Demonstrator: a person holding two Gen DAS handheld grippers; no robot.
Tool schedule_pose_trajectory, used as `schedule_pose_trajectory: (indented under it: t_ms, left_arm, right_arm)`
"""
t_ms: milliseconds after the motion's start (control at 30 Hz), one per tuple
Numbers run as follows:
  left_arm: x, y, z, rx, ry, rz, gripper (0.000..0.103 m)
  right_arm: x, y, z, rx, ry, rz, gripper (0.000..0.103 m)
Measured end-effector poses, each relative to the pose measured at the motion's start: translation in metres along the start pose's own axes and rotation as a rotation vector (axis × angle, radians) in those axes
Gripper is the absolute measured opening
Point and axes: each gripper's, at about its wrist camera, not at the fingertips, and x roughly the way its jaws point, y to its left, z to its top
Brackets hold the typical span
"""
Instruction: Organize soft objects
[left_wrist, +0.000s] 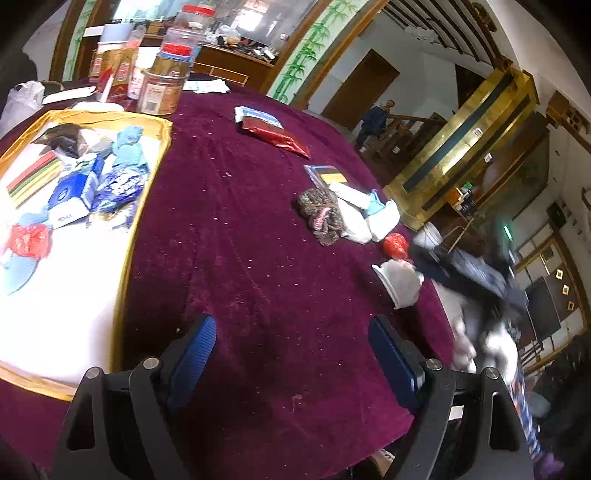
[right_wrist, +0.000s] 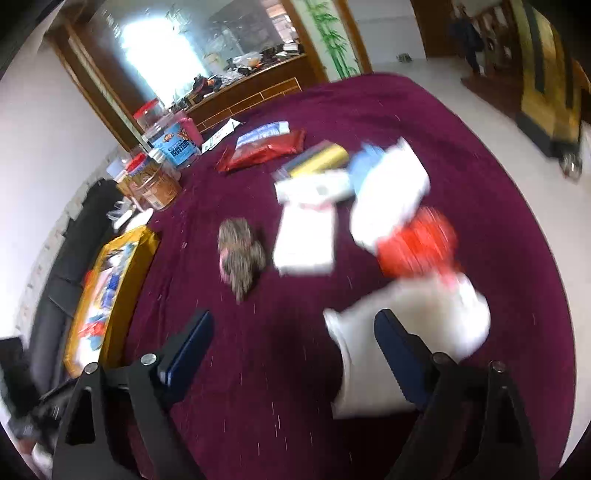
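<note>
My left gripper (left_wrist: 295, 350) hovers open over the bare maroon tablecloth (left_wrist: 240, 258), nothing between its blue pads. Left of it, a gold-rimmed tray (left_wrist: 110, 117) holds several soft items in blue, red and white. A brown knitted piece (left_wrist: 321, 216), white cloths (left_wrist: 354, 221), a red bundle (left_wrist: 395, 245) and a white soft item (left_wrist: 399, 284) lie to the right. In the blurred right wrist view my right gripper (right_wrist: 295, 347) is open. The white soft item (right_wrist: 443, 314) lies under its right finger, not pinched. The brown knitted piece (right_wrist: 240, 254) and red bundle (right_wrist: 417, 243) lie beyond.
Jars (left_wrist: 162, 92) and boxes crowd the table's far left corner. A red foil packet (left_wrist: 277, 134) and a striped pack (left_wrist: 327, 175) lie further back. The table edge curves close on the right, with a blurred dark shape (left_wrist: 476, 273) there. A person stands by distant stairs.
</note>
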Motion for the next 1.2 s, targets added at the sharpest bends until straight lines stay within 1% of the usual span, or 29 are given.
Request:
schedule_pose_trajectory:
  t_ms: [67, 167, 300, 400, 433, 467, 500, 567, 633, 700, 800, 833, 933, 1000, 1033, 1100, 1133, 1200]
  left_arm:
    - [0.001, -0.003, -0.001, 0.023, 0.004, -0.016, 0.087]
    - [0.002, -0.008, -0.002, 0.063, 0.008, -0.023, 0.087]
    - [0.003, -0.009, -0.003, 0.087, 0.011, -0.035, 0.087]
    - [0.007, -0.010, -0.004, 0.094, 0.020, -0.039, 0.087]
    - [0.008, -0.010, -0.004, 0.091, 0.024, -0.041, 0.087]
    - [0.009, -0.010, -0.003, 0.087, 0.028, -0.044, 0.087]
    - [0.010, -0.011, -0.003, 0.085, 0.031, -0.046, 0.087]
    - [0.011, -0.012, -0.001, 0.085, 0.034, -0.043, 0.087]
    - [0.013, -0.015, 0.004, 0.086, 0.031, -0.036, 0.087]
    - [0.016, -0.019, 0.010, 0.091, 0.028, -0.031, 0.087]
    - [0.029, -0.030, 0.026, 0.098, 0.014, 0.001, 0.087]
    - [0.035, -0.033, 0.033, 0.098, 0.006, 0.002, 0.087]
    - [0.062, -0.042, 0.056, 0.096, -0.012, 0.029, 0.087]
    - [0.088, -0.047, 0.072, 0.093, -0.016, 0.050, 0.087]
    - [0.105, -0.049, 0.081, 0.089, -0.003, 0.081, 0.087]
    - [0.129, -0.052, 0.089, 0.088, 0.016, 0.110, 0.087]
    - [0.142, -0.056, 0.093, 0.098, 0.024, 0.122, 0.087]
    - [0.166, -0.065, 0.100, 0.137, 0.032, 0.181, 0.087]
  right_arm:
    - [0.016, 0.007, 0.018, -0.027, -0.004, -0.076, 0.087]
    - [0.043, 0.011, 0.037, -0.035, 0.028, -0.162, 0.087]
    - [0.082, 0.008, 0.053, -0.022, 0.091, -0.228, 0.087]
    - [0.099, 0.008, 0.058, -0.024, 0.099, -0.255, 0.085]
    - [0.102, 0.009, 0.058, -0.028, 0.100, -0.251, 0.062]
    - [0.107, 0.010, 0.057, -0.027, 0.125, -0.227, 0.048]
    - [0.104, 0.010, 0.054, -0.026, 0.115, -0.224, 0.048]
    - [0.100, 0.012, 0.047, -0.041, 0.123, -0.219, 0.048]
    - [0.092, 0.012, 0.035, -0.043, 0.135, -0.198, 0.048]
    - [0.078, 0.013, 0.018, -0.044, 0.149, -0.171, 0.048]
    - [0.056, 0.012, -0.010, -0.042, 0.157, -0.130, 0.048]
    - [0.048, 0.011, -0.018, -0.041, 0.155, -0.114, 0.049]
    - [0.032, 0.008, -0.036, -0.031, 0.141, -0.083, 0.049]
    - [0.025, 0.004, -0.045, -0.026, 0.127, -0.069, 0.049]
    - [0.024, 0.004, -0.046, -0.027, 0.121, -0.064, 0.049]
    - [0.021, 0.002, -0.050, -0.029, 0.102, -0.051, 0.049]
    - [0.020, 0.001, -0.052, -0.028, 0.096, -0.047, 0.049]
    - [0.020, 0.001, -0.053, -0.029, 0.084, -0.041, 0.049]
